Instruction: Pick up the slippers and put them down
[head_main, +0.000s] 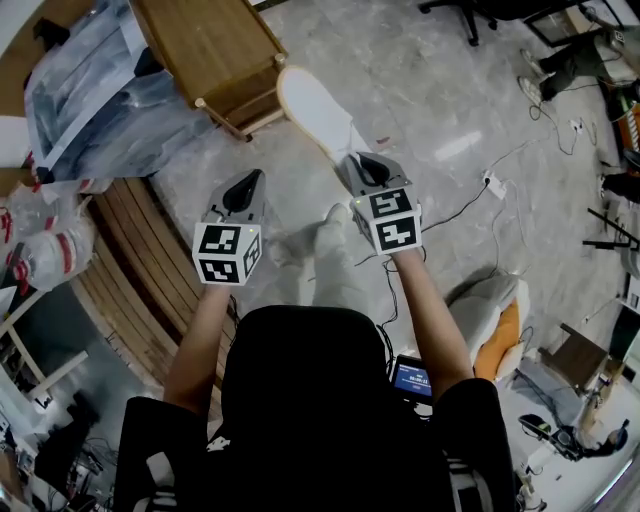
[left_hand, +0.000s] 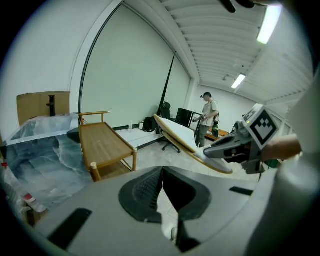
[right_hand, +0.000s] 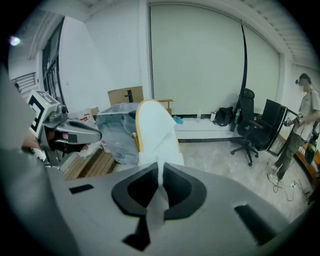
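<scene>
Slipper (head_main: 315, 105), 1 white, clamped in right gripper (head_main: 362, 158), left gripper (head_main: 255, 177) closed empty, 1 wooden bench (head_main: 210, 45)

The grey floor (head_main: 430, 90) far ahead and to the right is bare, so a hand can move there. On the far left stands a low wooden bench (head_main: 210, 50). The tip of the white slipper (head_main: 315, 110) is close to its corner. Left of the bench lies a crumpled plastic sheet (head_main: 90, 90). Wooden slats (head_main: 130, 250) fill the near left side. Thin cables (head_main: 470, 205) cross the floor on the right. An office chair (right_hand: 248, 125) and a standing person (right_hand: 300, 130) are far off.
</scene>
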